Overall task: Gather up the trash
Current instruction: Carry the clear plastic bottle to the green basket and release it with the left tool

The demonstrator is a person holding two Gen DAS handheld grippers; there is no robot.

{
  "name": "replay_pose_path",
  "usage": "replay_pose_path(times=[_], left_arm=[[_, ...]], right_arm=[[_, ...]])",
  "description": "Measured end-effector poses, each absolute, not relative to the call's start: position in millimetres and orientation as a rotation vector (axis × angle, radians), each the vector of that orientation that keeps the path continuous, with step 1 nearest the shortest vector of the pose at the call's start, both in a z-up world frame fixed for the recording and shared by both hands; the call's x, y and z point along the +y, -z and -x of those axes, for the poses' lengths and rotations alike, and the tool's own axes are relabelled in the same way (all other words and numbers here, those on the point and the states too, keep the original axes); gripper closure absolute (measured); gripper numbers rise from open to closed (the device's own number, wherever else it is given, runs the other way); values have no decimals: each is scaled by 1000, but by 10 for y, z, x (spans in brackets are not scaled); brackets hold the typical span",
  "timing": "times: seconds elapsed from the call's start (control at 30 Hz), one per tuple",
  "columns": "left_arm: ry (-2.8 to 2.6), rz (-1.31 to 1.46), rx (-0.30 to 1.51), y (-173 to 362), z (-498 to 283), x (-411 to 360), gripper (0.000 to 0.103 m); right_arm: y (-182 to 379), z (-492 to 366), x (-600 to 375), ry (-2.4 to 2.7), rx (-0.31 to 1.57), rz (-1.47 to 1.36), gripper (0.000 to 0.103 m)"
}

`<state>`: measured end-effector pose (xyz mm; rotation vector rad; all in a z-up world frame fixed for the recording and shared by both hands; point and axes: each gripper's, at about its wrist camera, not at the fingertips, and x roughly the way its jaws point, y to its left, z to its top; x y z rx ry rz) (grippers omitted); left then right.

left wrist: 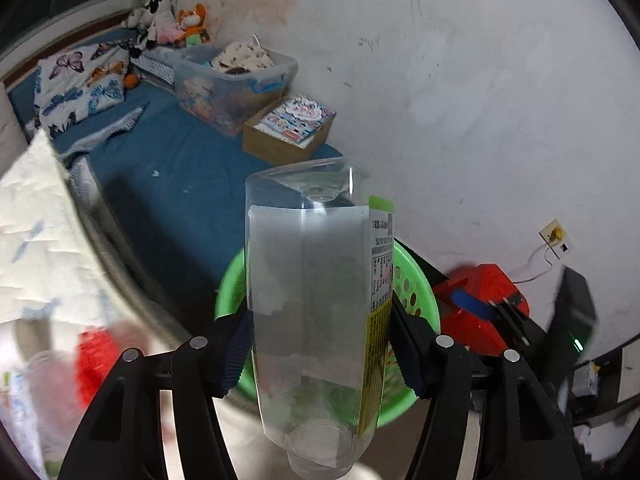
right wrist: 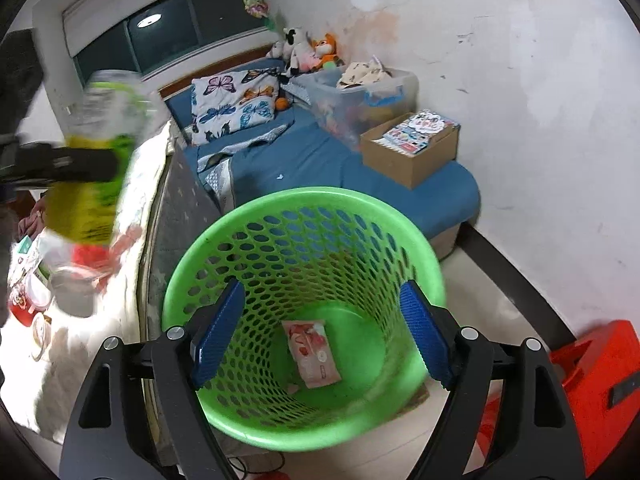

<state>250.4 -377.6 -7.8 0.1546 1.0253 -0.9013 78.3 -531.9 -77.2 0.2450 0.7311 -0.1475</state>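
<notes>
My left tongs (left wrist: 320,336) are clenched on a clear empty bottle (left wrist: 316,300) at the centre of the left view, neck toward the camera. Its label has a yellow and green edge with small black print that I cannot read. Behind it, low in the frame, sits the green basket (left wrist: 416,292), with a red box (left wrist: 480,304) to its right. My right tongs (right wrist: 324,332) are released, nothing between the blue pads, and hang over the same basket (right wrist: 224,240) at lower centre. A pink wrapper (right wrist: 312,354) lies on its floor; its writing is too small to read. The bottle (right wrist: 92,160) shows blurred at the left edge. A blue bed (right wrist: 360,184) with a cardboard box (right wrist: 408,152) fills the upper centre.
</notes>
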Motion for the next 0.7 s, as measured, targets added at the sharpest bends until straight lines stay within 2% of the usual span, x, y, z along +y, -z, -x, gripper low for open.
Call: replay_pose_path(times=[0.4,0.7], left_arm=[[876,-240,1074,664,-2470,-4282,43],[830,-265,1124,913,-2485,-4328,43]], right_arm=[[955,-603,-5427,164,740,-302,23],[1020,-561,-5458,170,753,-323,23]])
